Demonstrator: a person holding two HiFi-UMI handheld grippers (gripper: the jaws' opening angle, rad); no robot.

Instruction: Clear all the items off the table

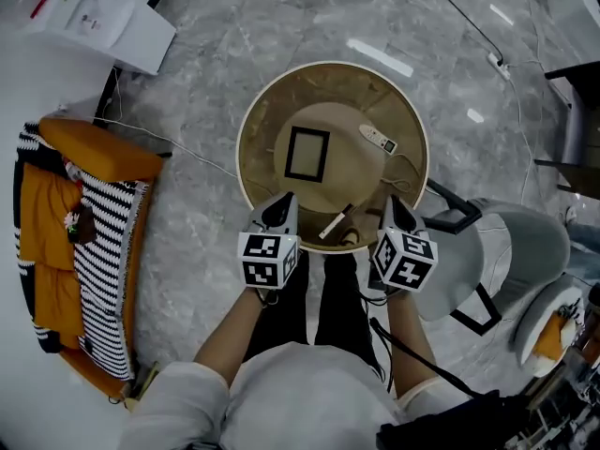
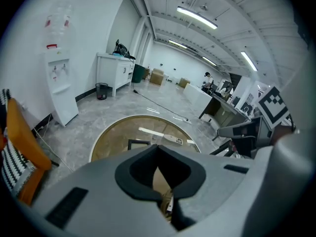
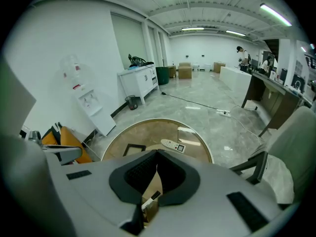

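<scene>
Stage: nothing lifted yet. The left gripper [image 1: 281,204] and right gripper [image 1: 398,206] hover at the near edge of the round, glossy brown table [image 1: 246,129], jaws together and empty. Contents: flat black square frame [image 1: 307,153] near centre, slim white remote [image 1: 377,139] toward the far-right edge, thin white-and-black stick [image 1: 336,222] at the near edge. The next move likely calls for opening one pair of jaws over the stick.

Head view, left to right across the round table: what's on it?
black square frame → white marker with dark tip → white remote
</scene>
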